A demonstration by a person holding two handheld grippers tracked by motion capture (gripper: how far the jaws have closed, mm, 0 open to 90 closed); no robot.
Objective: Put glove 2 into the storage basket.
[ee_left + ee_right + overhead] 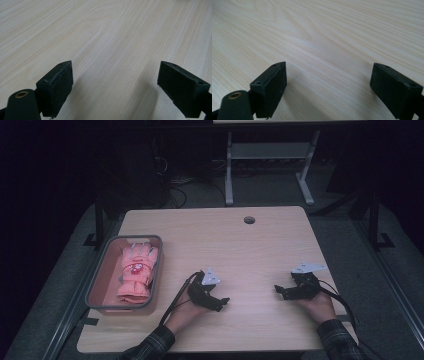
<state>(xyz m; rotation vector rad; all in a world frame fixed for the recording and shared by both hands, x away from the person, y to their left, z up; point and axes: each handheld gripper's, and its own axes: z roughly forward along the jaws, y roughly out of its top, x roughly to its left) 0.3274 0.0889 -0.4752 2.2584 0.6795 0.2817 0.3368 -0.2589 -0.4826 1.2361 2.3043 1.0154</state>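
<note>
A pink glove (pixel 136 272) with grey finger stripes lies in a grey-rimmed tray (pixel 96 280) at the table's left side. My left gripper (pixel 221 303) rests low over the wooden table (pixel 240 250), right of the tray, with its jaws pointing right. My right gripper (pixel 279 292) sits near the front right, jaws pointing left toward the other. In the left gripper view my left gripper (pixel 115 87) stands open over bare wood. In the right gripper view my right gripper (pixel 328 87) is open as well, nothing between its pads.
A round cable hole (pixel 249 220) sits near the table's far edge. Behind the table stand the legs of another desk (pixel 229 170) and loose cables on a dark floor. A cable (pixel 172 302) trails from the left gripper toward the front edge.
</note>
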